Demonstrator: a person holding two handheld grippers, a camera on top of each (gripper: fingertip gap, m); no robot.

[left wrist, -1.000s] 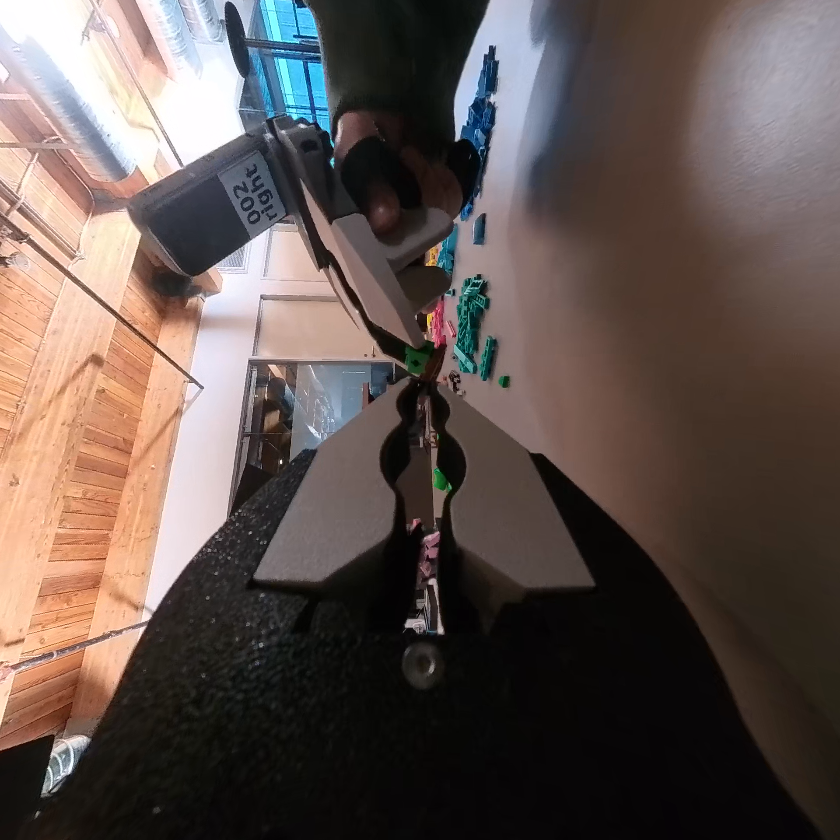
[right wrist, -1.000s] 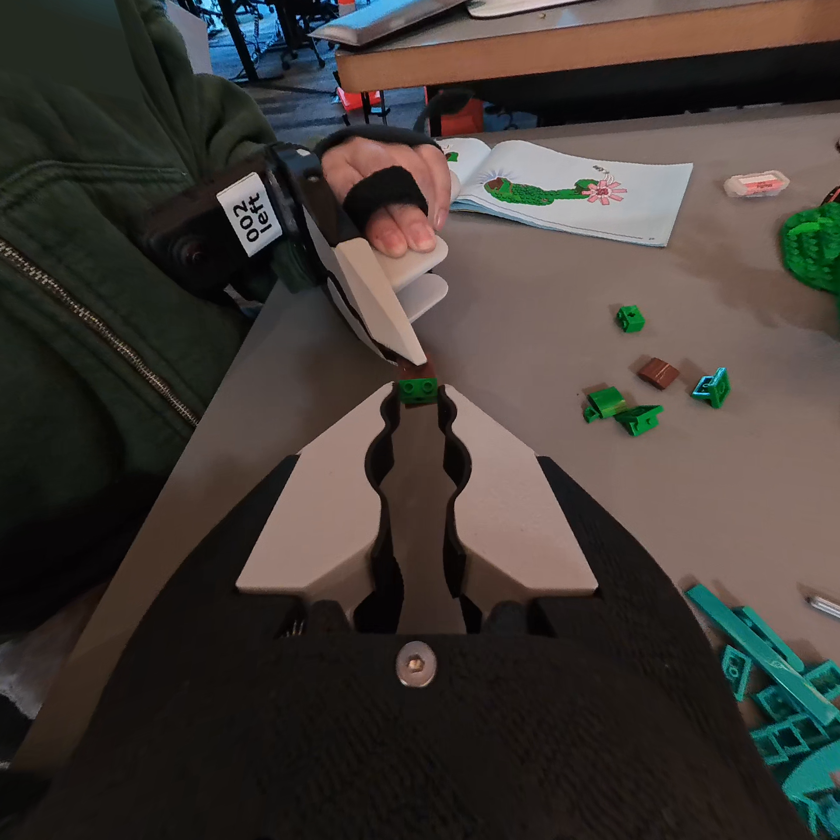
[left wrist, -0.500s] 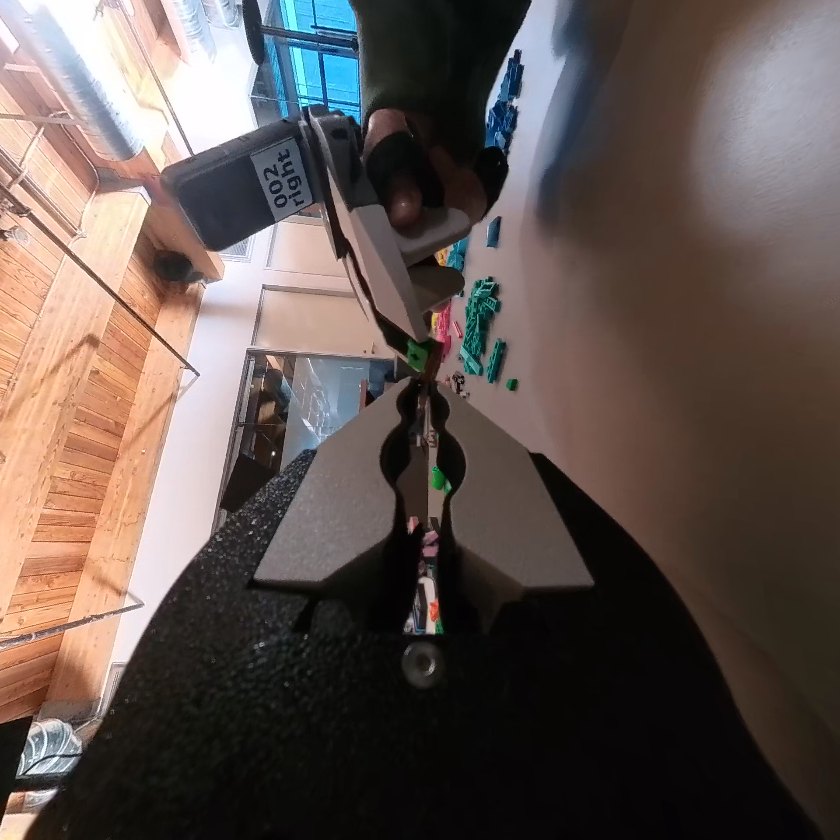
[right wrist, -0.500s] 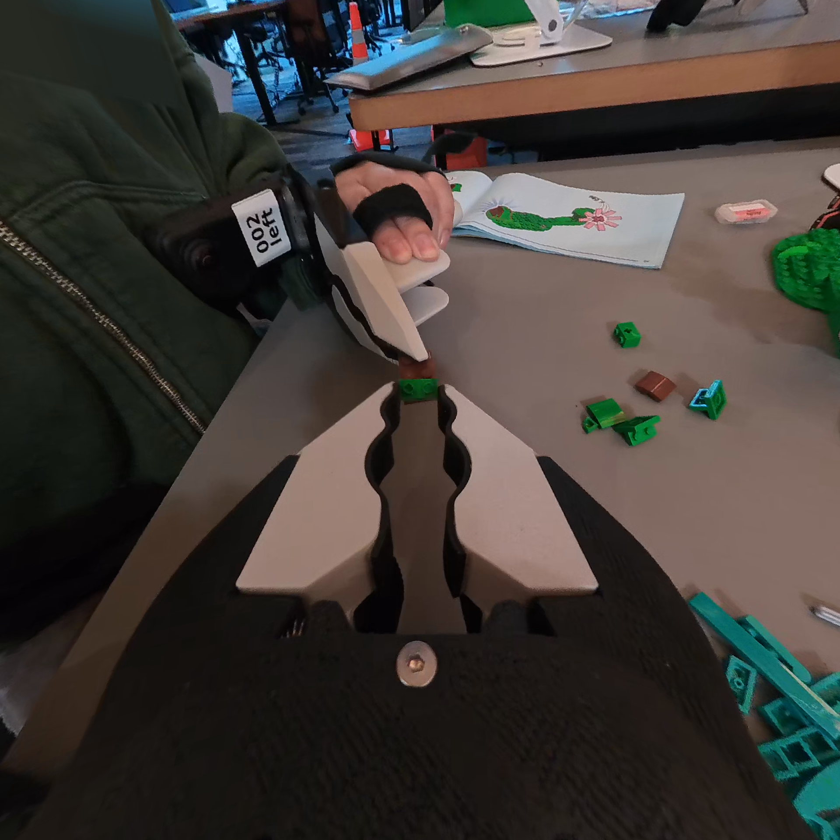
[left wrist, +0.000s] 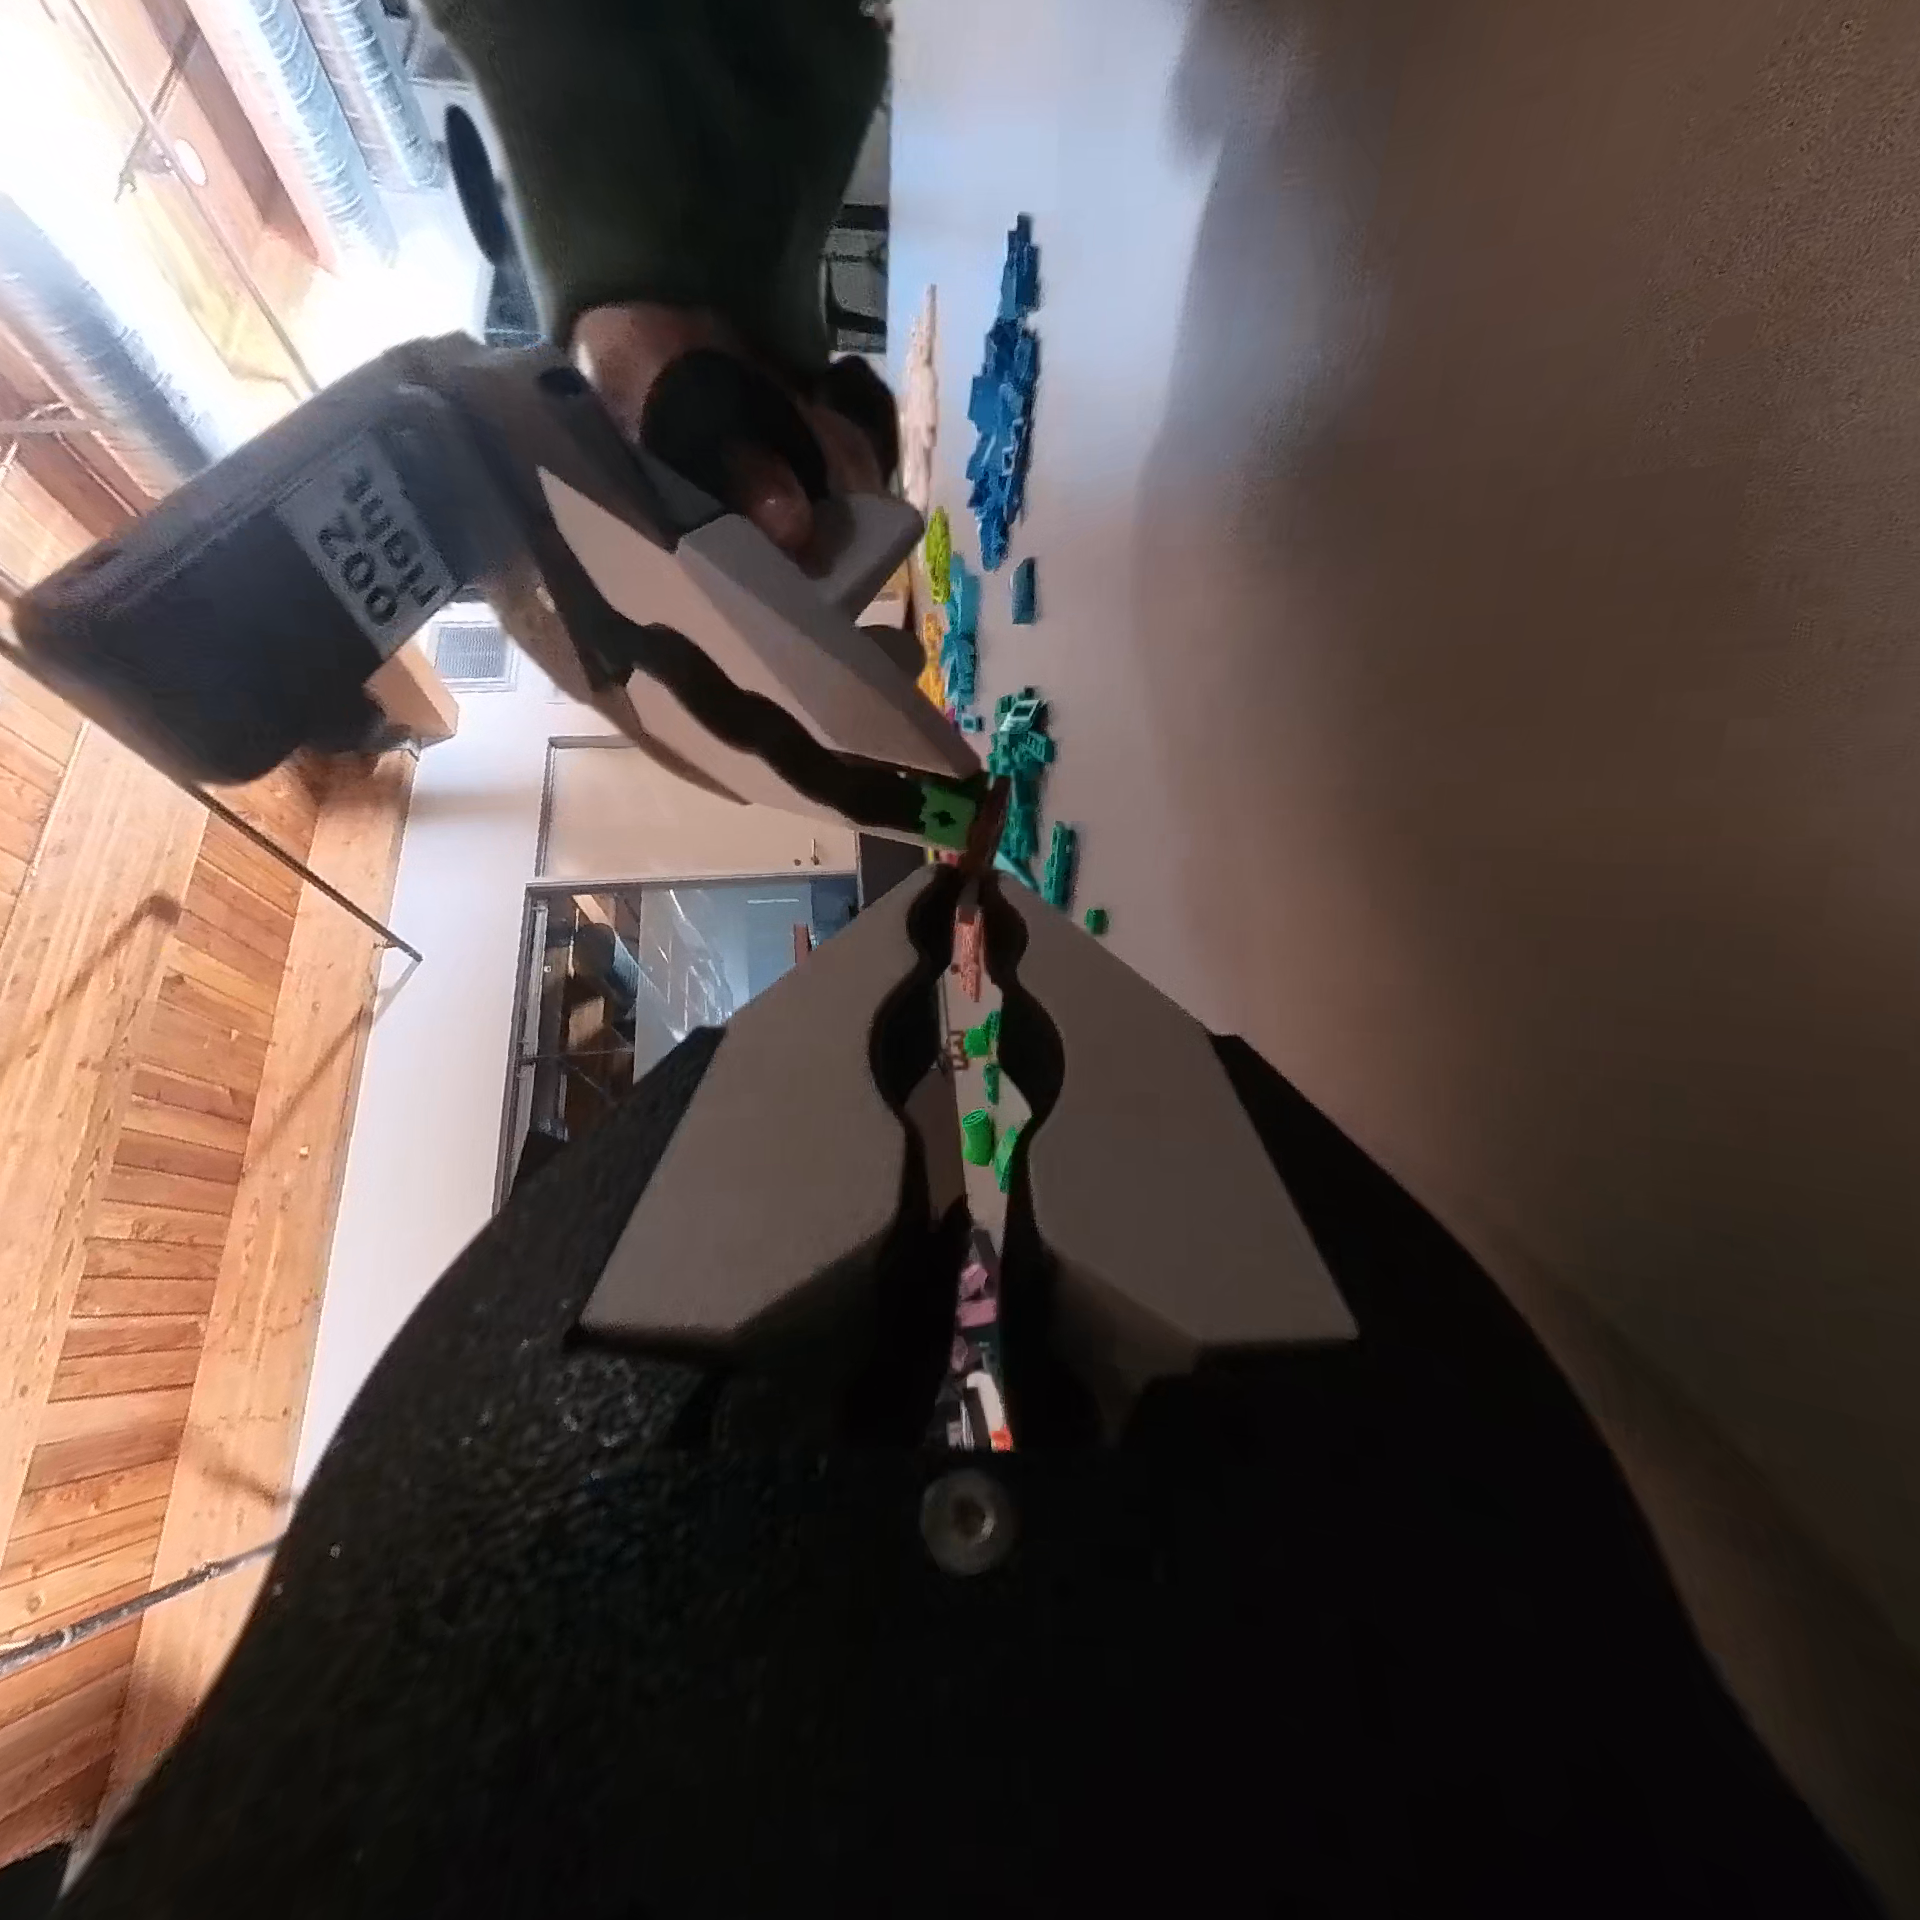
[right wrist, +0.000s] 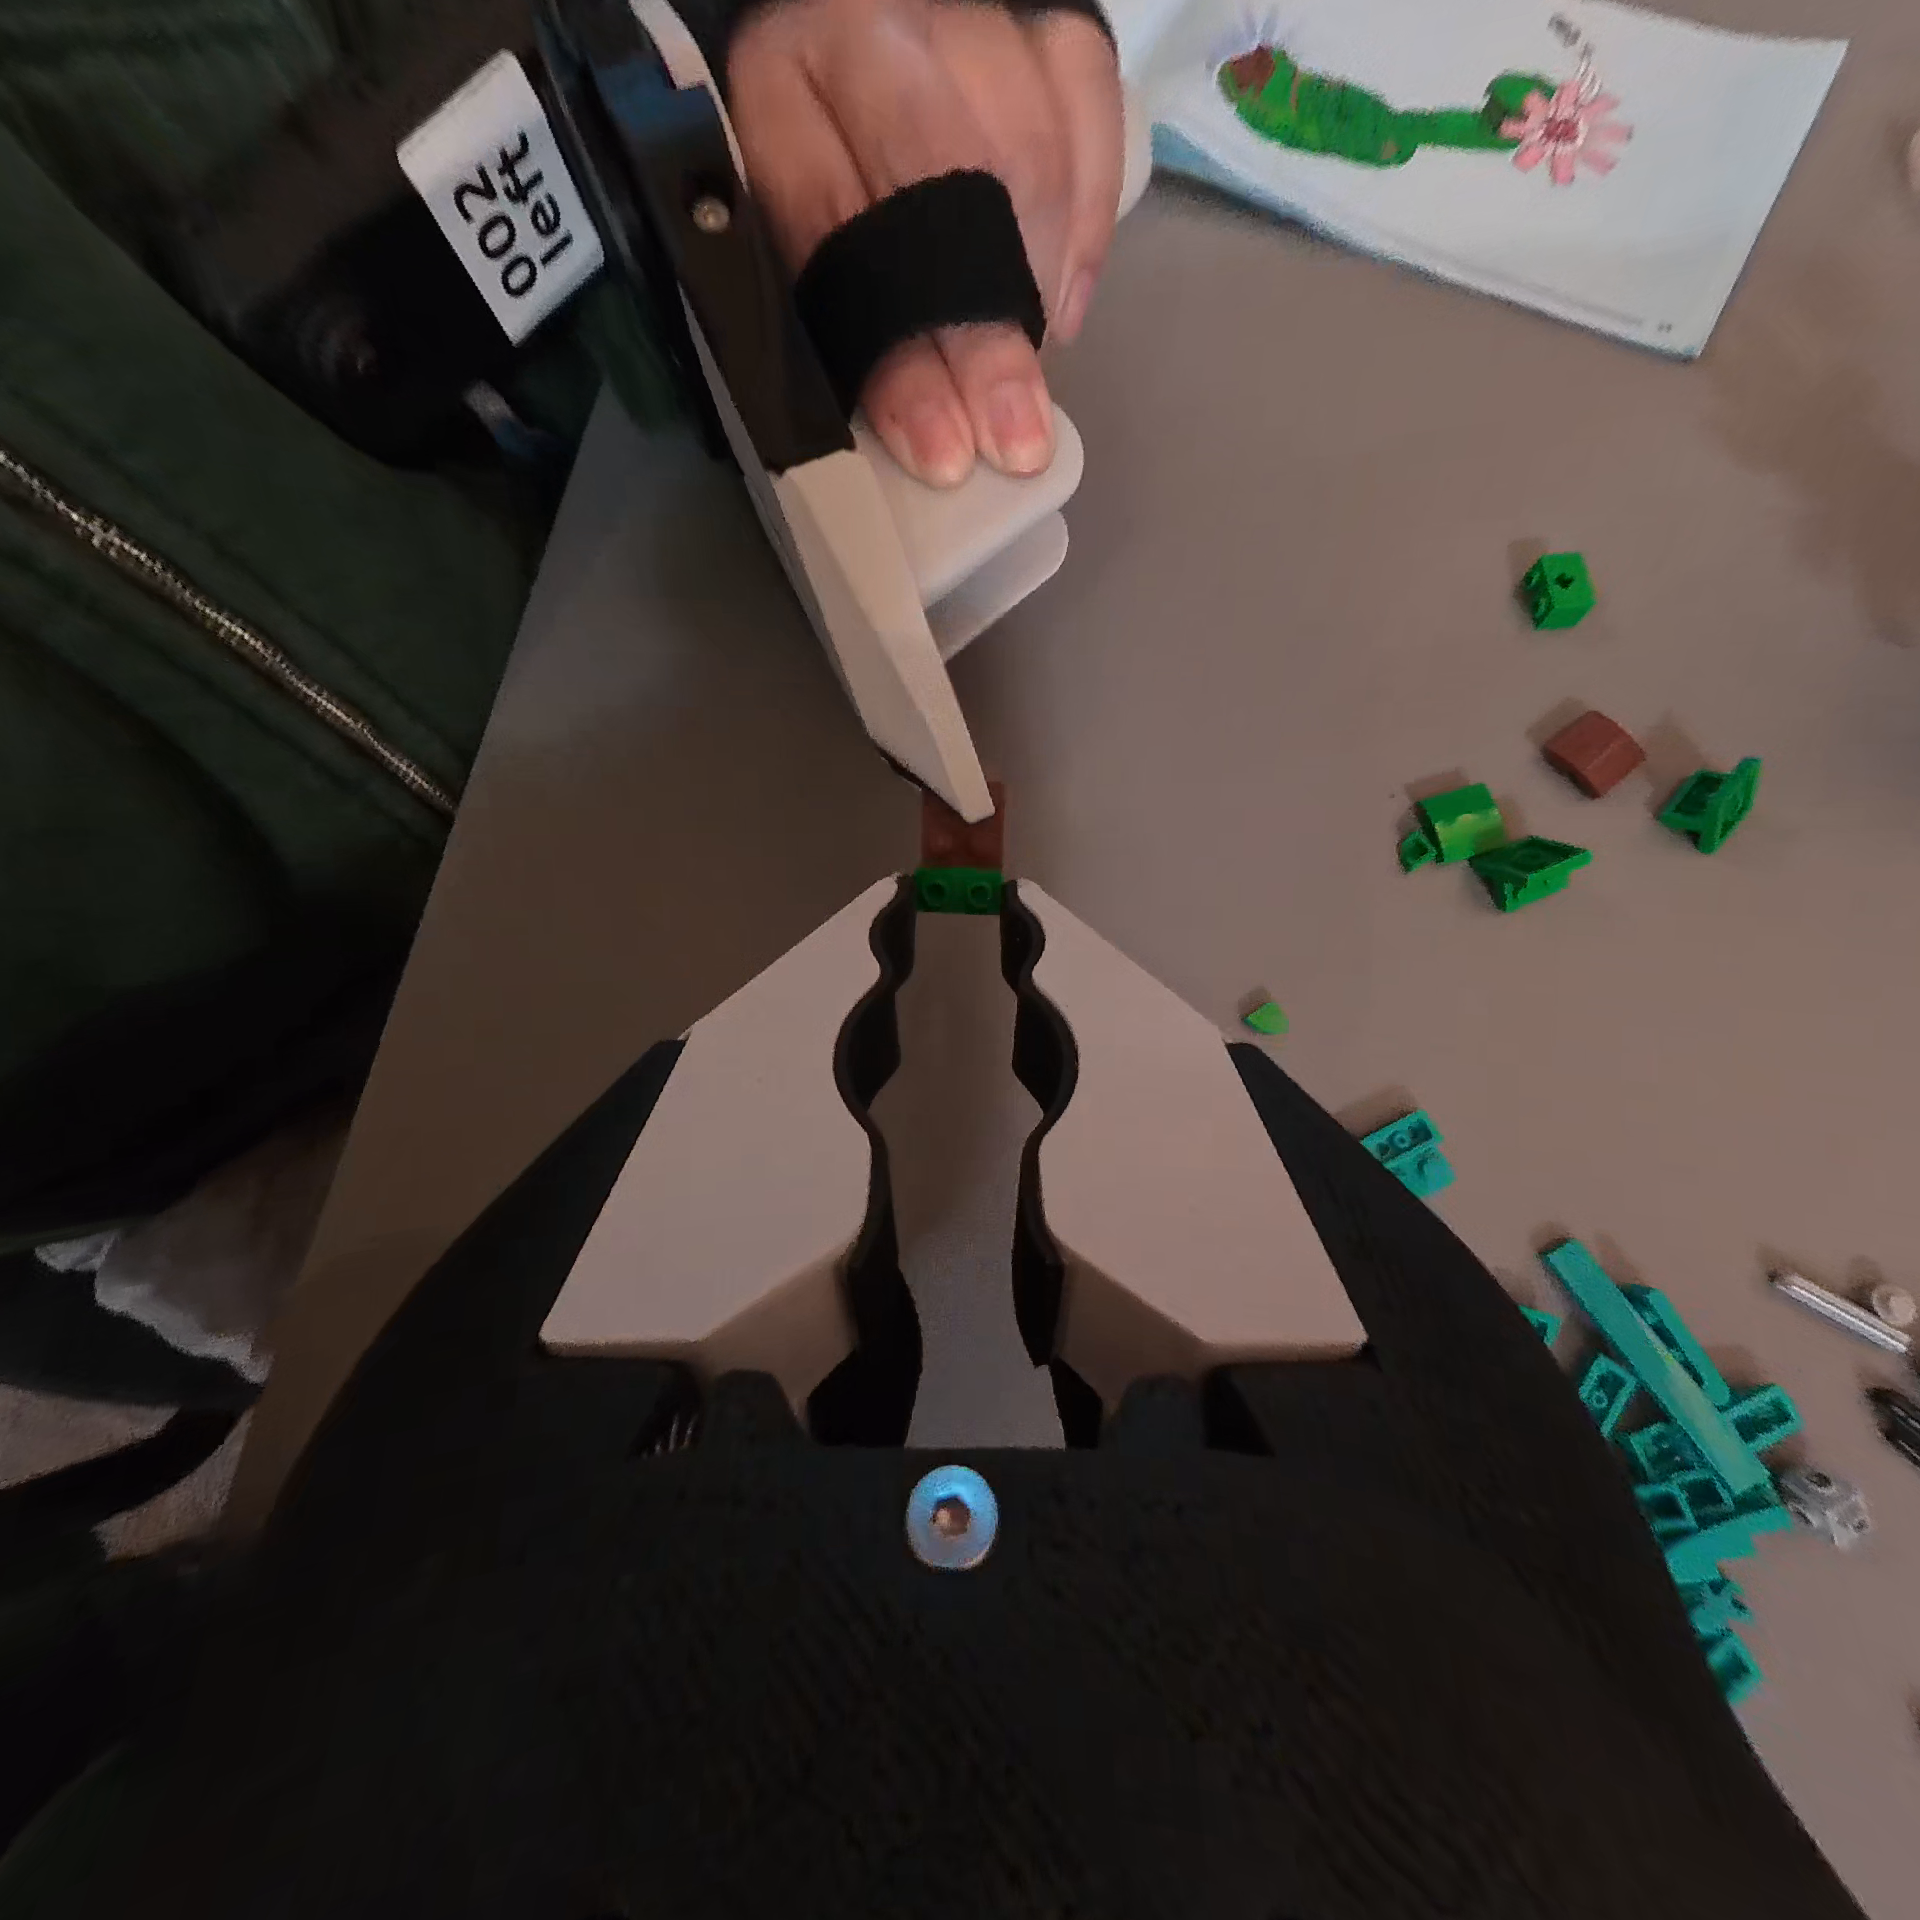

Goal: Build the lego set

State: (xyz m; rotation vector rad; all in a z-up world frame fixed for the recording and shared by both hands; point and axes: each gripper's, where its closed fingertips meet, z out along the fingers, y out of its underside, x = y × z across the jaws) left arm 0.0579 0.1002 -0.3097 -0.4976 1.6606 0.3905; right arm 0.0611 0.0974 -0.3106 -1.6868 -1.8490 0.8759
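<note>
My right gripper [right wrist: 958, 885] is shut on a small green brick [right wrist: 958, 891] held at its fingertips. My left gripper [right wrist: 961, 805] comes in from above, shut on a small brown brick [right wrist: 966, 836]. The brown brick touches the green brick, above the grey table [right wrist: 1195, 644] near its left edge. In the left wrist view my left gripper [left wrist: 971, 881] pinches the brown brick [left wrist: 985, 836] edge-on. There the right gripper [left wrist: 951, 800] reaches in from the upper left with the green brick [left wrist: 943, 812].
An open instruction booklet [right wrist: 1455, 177] lies at the back. Loose green pieces [right wrist: 1486, 842], a green cube [right wrist: 1555, 589] and a brown piece [right wrist: 1592, 750] lie to the right. Teal pieces [right wrist: 1683, 1423] lie near right. A person's green jacket [right wrist: 208, 623] is at left. A blue pile [left wrist: 1003, 416] lies farther off.
Both grippers stay shut, with the two bricks still together. The right wrist view has tilted down and closed in on the left gripper, and more of the brown brick shows.
</note>
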